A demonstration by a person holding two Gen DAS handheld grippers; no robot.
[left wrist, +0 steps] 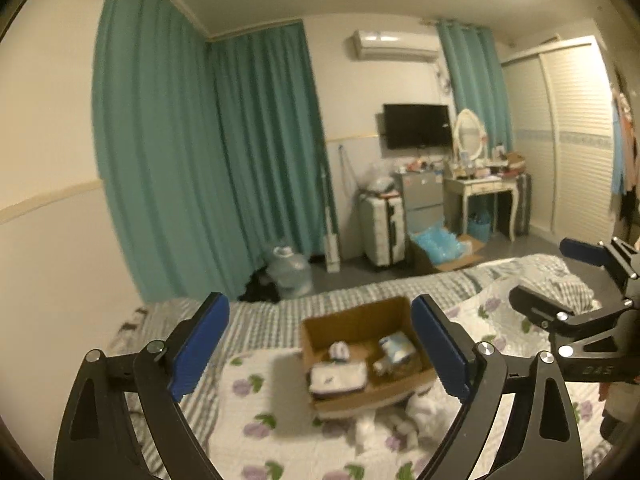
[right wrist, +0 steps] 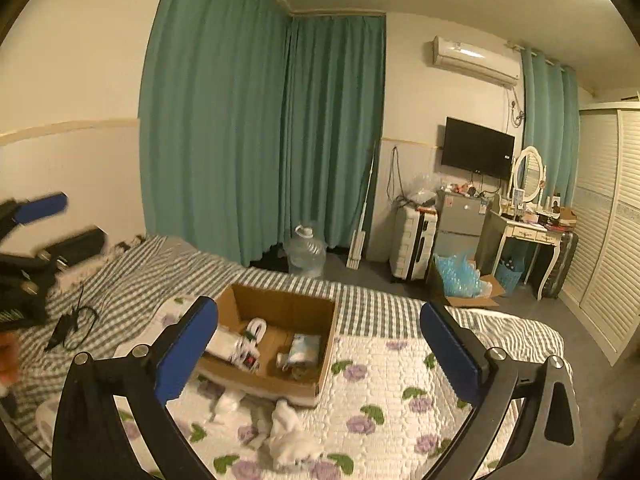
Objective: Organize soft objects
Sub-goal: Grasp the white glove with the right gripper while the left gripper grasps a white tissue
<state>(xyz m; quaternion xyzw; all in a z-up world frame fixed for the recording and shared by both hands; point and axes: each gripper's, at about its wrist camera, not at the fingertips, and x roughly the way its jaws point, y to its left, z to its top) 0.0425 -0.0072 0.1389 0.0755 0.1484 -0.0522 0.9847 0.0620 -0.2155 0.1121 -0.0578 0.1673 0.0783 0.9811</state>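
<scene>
Grippers, left (left wrist: 320, 350) and right (right wrist: 316, 354), both gape empty above cardboard box (right wrist: 280, 308) at frame centre; white socks (right wrist: 290, 434) lie below it.

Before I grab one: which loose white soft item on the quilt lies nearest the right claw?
The crumpled white cloth nearest the camera, lying farthest from the cardboard box; the other white piece lies right against the box's front.

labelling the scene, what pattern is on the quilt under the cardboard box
White quilt with purple flowers and green leaves, clearest in the right wrist view; the cardboard box sits on it.
</scene>
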